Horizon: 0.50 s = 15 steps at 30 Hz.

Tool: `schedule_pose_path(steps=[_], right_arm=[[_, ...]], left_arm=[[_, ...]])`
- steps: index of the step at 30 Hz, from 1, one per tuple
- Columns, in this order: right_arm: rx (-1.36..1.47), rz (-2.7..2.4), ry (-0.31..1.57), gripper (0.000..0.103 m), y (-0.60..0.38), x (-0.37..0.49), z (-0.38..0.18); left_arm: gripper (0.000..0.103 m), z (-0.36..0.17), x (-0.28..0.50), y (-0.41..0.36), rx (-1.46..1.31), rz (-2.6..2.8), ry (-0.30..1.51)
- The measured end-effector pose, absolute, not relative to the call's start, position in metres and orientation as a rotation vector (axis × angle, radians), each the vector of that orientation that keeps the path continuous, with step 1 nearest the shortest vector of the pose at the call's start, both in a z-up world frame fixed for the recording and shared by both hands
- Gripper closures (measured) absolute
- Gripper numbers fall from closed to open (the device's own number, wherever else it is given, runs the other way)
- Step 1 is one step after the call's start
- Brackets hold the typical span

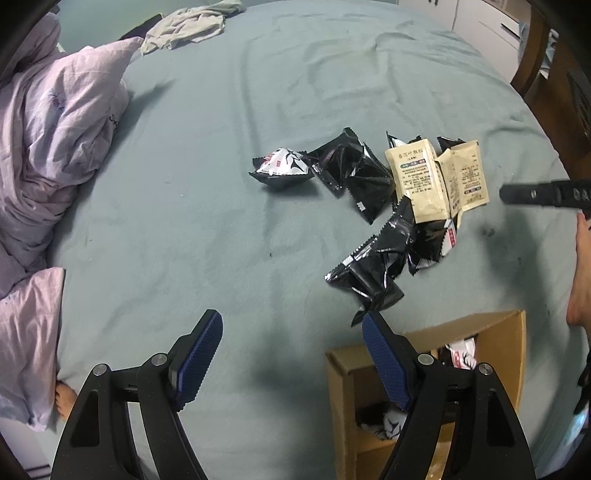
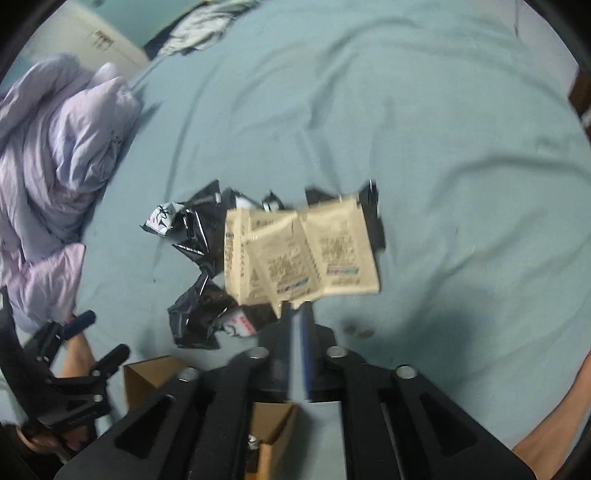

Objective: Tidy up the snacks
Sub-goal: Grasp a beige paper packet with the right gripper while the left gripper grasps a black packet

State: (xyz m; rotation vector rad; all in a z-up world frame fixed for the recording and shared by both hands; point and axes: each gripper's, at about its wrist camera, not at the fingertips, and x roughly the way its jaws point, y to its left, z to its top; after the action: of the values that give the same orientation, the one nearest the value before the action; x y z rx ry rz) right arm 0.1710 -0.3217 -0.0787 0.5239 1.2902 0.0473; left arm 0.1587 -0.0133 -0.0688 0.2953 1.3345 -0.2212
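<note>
Several snack packets lie in a loose heap on a grey-green bed sheet (image 1: 221,221): black foil packets (image 1: 354,170), a black-and-white one (image 1: 282,164) and beige paper packets (image 1: 436,177). In the right wrist view my right gripper (image 2: 295,310) has its fingers close together on the lower edge of the beige packets (image 2: 306,251), which fan out above the black ones (image 2: 195,317). Its tip (image 1: 504,194) shows beside the beige packets. My left gripper (image 1: 291,321) stands open and empty over the sheet, next to an open cardboard box (image 1: 424,332) with packets inside.
A crumpled lilac quilt (image 1: 55,129) fills the left side of the bed. Loose clothing (image 1: 184,26) lies at the far edge. Wooden furniture (image 1: 535,55) stands at the upper right. A person's bare arm (image 1: 580,277) shows at the right and toes (image 1: 66,400) at the lower left.
</note>
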Motion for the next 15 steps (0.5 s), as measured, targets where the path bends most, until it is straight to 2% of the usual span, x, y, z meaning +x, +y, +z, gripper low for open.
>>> schedule_pose_path(steps=[1, 2, 3, 4, 15], right_arm=[[0.542, 0.043, 1.297, 0.073, -0.323, 0.172, -0.08], [0.563, 0.04, 1.291, 0.059, -0.326, 0.171, -0.08], [0.58, 0.032, 1.281, 0.052, -0.328, 0.169, -0.081], [0.588, 0.02, 1.283, 0.049, -0.331, 0.169, -0.082], [0.641, -0.013, 1.341, 0.047, -0.344, 0.162, -0.098]], left_arm=[[0.022, -0.071, 0.162, -0.014, 0.289, -0.219, 1.347], [0.021, -0.075, 0.166, -0.015, 0.27, -0.219, 1.368], [0.021, -0.078, 0.168, -0.016, 0.249, -0.222, 1.387], [0.021, -0.082, 0.171, -0.017, 0.228, -0.225, 1.406], [0.02, -0.13, 0.188, -0.051, 0.218, -0.217, 1.501]])
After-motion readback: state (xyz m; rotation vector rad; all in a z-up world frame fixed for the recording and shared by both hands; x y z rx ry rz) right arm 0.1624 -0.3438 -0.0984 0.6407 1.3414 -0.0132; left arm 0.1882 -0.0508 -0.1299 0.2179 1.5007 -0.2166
